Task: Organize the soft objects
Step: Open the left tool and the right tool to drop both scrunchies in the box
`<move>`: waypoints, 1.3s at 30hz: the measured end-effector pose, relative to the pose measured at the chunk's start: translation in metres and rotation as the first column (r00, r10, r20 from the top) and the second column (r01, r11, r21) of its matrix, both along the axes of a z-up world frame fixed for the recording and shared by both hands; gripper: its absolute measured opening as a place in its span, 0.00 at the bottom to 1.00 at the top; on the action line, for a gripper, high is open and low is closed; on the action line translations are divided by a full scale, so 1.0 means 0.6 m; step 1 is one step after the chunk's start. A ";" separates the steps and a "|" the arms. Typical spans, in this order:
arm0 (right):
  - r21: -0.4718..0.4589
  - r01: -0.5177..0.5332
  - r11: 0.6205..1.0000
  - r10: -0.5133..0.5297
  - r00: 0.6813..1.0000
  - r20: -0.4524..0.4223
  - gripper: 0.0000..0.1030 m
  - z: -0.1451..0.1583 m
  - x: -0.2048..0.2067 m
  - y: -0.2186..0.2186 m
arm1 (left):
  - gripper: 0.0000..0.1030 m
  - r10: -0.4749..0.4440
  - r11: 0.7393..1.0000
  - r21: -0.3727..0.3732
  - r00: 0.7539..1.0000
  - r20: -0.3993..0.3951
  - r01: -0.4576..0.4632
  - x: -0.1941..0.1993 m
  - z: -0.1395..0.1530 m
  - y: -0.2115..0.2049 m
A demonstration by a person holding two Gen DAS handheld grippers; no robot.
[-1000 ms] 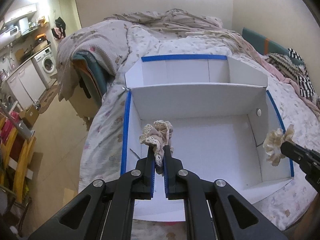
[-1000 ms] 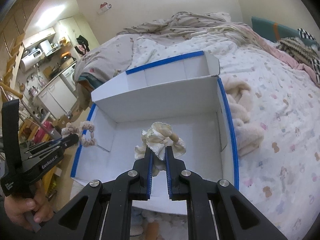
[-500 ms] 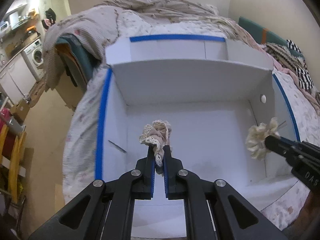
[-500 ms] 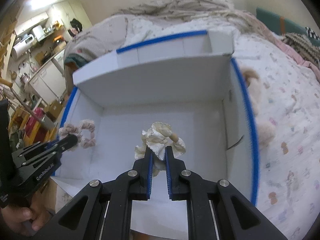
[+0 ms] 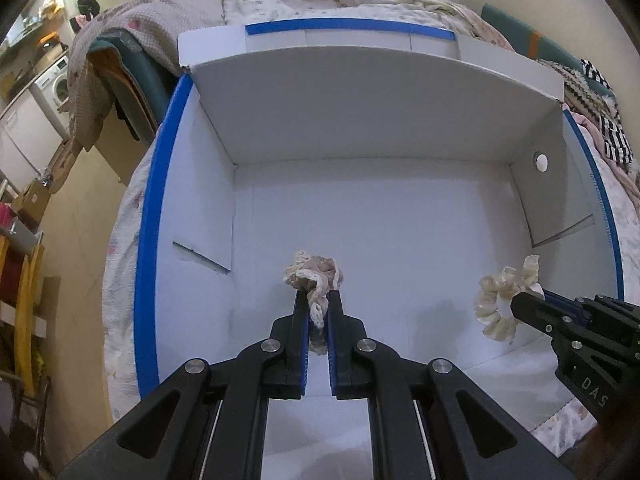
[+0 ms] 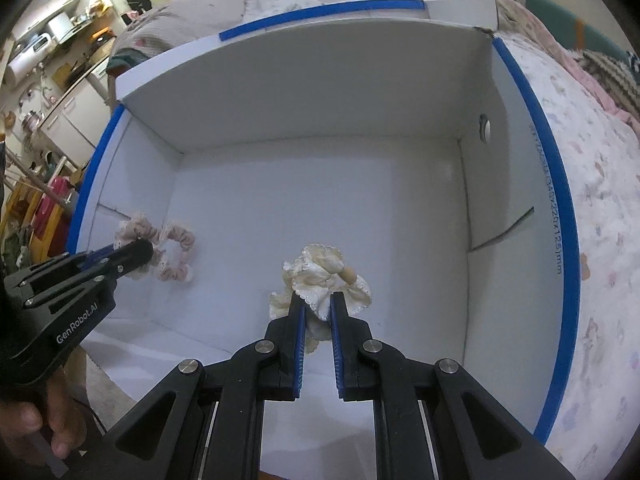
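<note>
In the left wrist view, the left tool [image 5: 318, 303] pinched a pink lace scrunchie [image 5: 314, 276] over the white box [image 5: 360, 120]; its lower loop hid between the fingers. At three o'clock the right tool [image 5: 528, 304], cut off, clamped a cream scrunchie [image 5: 500, 300].

In the right wrist view, that scrunchie's shape was bunched, hard to read.

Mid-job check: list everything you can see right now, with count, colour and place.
box: one, white with blue-taped rims, open, on the bed
pink scrunchie: one, pink with cream lace, over the box floor
cream scrunchie: one, cream, over the box floor
bed cover: one, pale floral, under the box
washing machine: one, white, far left
left gripper: black, blue pads, shut on pink scrunchie
right gripper: black, blue pads, shut on cream scrunchie
</note>
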State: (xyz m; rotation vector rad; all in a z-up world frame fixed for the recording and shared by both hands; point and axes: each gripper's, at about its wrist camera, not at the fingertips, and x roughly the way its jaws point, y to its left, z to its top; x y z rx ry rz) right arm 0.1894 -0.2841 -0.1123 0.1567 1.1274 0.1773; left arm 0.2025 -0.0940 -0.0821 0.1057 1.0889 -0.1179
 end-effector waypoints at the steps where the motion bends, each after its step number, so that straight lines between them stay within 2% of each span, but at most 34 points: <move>1: 0.000 0.001 1.000 -0.001 1.000 -0.002 0.13 -0.001 0.000 -0.001 | 0.07 -0.001 1.000 0.000 1.000 -0.002 0.001 0.001 -0.002 0.000; 9: -0.010 0.023 1.000 -0.023 0.999 -0.023 0.14 -0.005 -0.001 -0.004 | 0.09 0.010 1.000 0.010 1.000 -0.019 -0.010 0.003 -0.015 -0.001; 12: -0.011 0.045 0.999 -0.045 0.999 -0.020 0.17 -0.003 0.004 -0.006 | 0.12 0.011 1.000 0.003 1.000 -0.027 -0.011 0.006 -0.016 0.001; 14: -0.008 0.050 0.999 -0.050 0.999 -0.006 0.20 0.002 0.005 -0.006 | 0.15 0.006 1.000 0.025 1.000 -0.019 -0.005 0.004 -0.016 -0.001; 17: 0.003 0.051 0.999 -0.051 0.999 0.009 0.30 0.008 0.003 -0.007 | 0.21 0.002 0.999 0.033 1.000 -0.008 -0.002 0.003 -0.013 -0.002; 18: 0.008 0.053 0.999 -0.053 0.999 0.013 0.37 0.009 0.003 -0.007 | 0.24 0.003 1.000 0.031 1.000 -0.007 -0.003 0.003 -0.012 -0.002; 19: 0.015 0.054 0.998 -0.054 0.998 0.018 0.55 0.011 0.003 -0.007 | 0.28 0.004 1.000 0.030 1.000 -0.004 -0.004 0.002 -0.011 -0.002; 20: 0.019 0.057 0.998 -0.057 0.998 0.026 0.63 0.013 0.002 -0.008 | 0.33 0.004 1.000 0.030 1.000 -0.001 -0.004 0.001 -0.010 -0.001; 21: 0.027 0.061 0.998 -0.062 0.997 0.040 0.66 0.017 0.001 -0.009 | 0.35 0.003 1.000 0.029 1.000 0.002 -0.003 0.000 -0.008 -0.001; 24: 0.061 0.058 0.996 -0.062 0.996 0.068 0.67 0.029 0.003 -0.012 | 0.48 0.006 1.000 0.029 1.000 0.019 -0.007 -0.001 -0.001 0.000; 26: 0.084 0.064 0.994 -0.072 0.993 0.095 0.80 0.037 0.002 -0.015 | 0.56 0.011 1.000 0.020 1.000 0.029 -0.012 -0.002 0.005 0.002; 28: 0.074 0.084 0.994 -0.093 0.989 0.119 0.90 0.046 0.001 -0.019 | 0.60 0.022 1.000 0.002 0.999 0.042 -0.022 -0.003 0.013 0.007; 30: 0.056 0.114 0.992 -0.120 0.983 0.139 0.94 0.051 -0.001 -0.025 | 0.62 0.040 0.999 -0.004 0.997 0.061 -0.040 -0.004 0.022 0.013; 32: 0.076 0.131 0.988 -0.141 0.980 0.142 0.94 0.053 0.000 -0.032 | 0.63 0.074 0.997 -0.004 0.993 0.096 -0.074 -0.006 0.032 0.020; 39: 0.079 0.162 0.984 -0.171 0.977 0.126 0.96 0.049 -0.002 -0.043 | 0.63 0.115 0.993 -0.030 0.984 0.138 -0.112 -0.010 0.056 0.035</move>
